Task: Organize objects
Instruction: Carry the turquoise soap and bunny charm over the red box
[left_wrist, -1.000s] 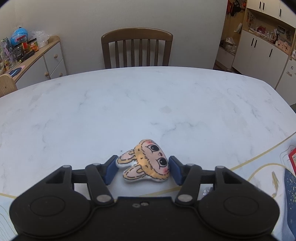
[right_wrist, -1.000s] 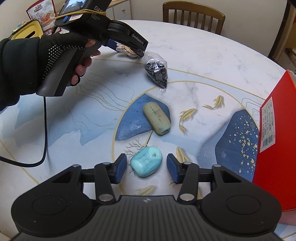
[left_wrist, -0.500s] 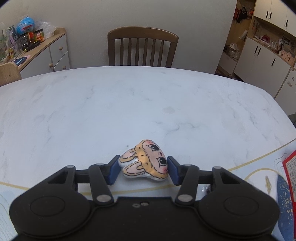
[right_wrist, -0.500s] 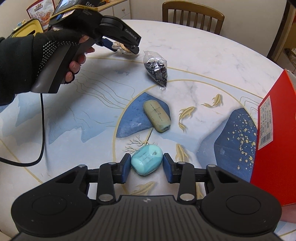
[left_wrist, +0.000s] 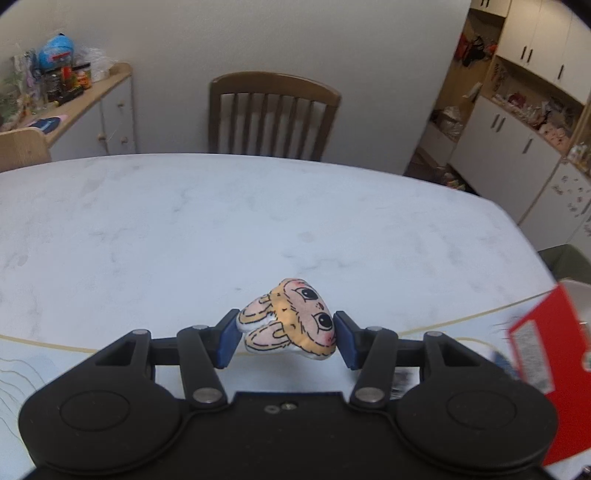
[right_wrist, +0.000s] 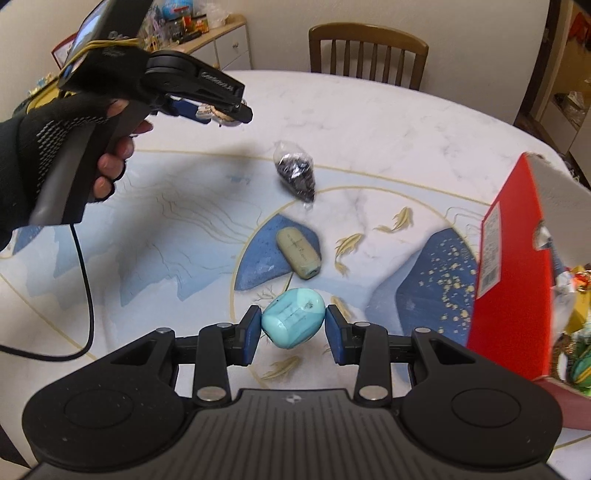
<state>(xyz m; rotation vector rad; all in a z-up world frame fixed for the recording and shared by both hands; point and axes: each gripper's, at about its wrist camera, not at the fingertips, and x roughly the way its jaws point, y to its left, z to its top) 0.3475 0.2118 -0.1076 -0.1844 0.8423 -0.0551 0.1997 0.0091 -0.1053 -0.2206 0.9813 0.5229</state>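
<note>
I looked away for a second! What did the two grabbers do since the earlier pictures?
The right hand-held gripper closed on the turquoise soap and raised it. The left hand-held gripper, already clamping the bunny plush, lifted it off the table. The beige soap and the bag of dark bits stayed put.

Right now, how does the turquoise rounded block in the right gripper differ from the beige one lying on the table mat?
The turquoise rounded block sits clamped between the pads of the right gripper; the beige rounded block lies free on the blue-patterned table mat. The turquoise one looks stubbier, the beige one longer and slimmer. Both are smooth, rounded pieces with faint dark line markings on top.
</note>
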